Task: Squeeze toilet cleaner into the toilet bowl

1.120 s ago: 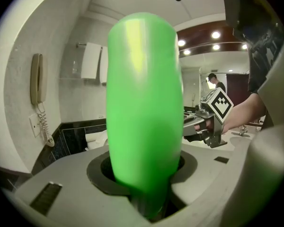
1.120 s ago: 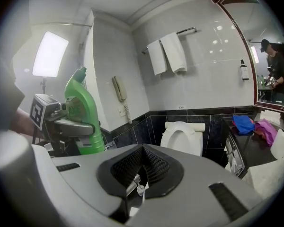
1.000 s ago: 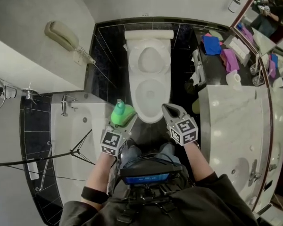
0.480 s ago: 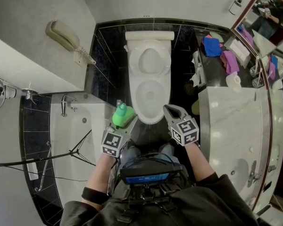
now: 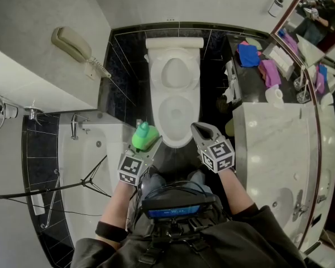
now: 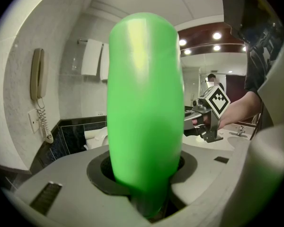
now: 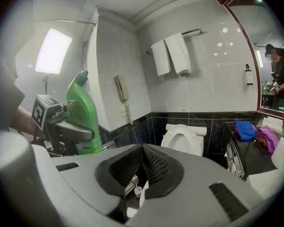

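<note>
Fingers [image 6: 57, 188] of the left gripper [image 5: 149, 144] stand about half apart, clamped on the lower body of the green toilet cleaner bottle [image 5: 143, 137]. That bottle stands upright just left of the near rim of the toilet [image 5: 176, 113], not over the bowl. In the left gripper view its green body fills the middle of the picture. There its cap runs out of sight at the top, and its base is lost in the dark gap between the jaws. From the right gripper view the bent neck and cap show clearly. The label is too blurred to read, and the left gripper's body covers the bottle's lower part. Just right of it, near the toilet's front edge, the right gripper [image 5: 202, 129] has its pads pressed together with nothing between them. Only a small, unclear piece of its own metalwork shows below them. Far behind the open bowl the raised lid leans on the dark tiled wall. To the left lie a bathtub [image 5: 81, 166] and a wall phone [image 5: 71, 42]. To the right are a marble counter [image 5: 273, 144], a blue cloth [image 5: 249, 53] and a purple cloth [image 5: 271, 71]. The mirror [image 5: 318, 32] is cut off by the frame's corner.
</note>
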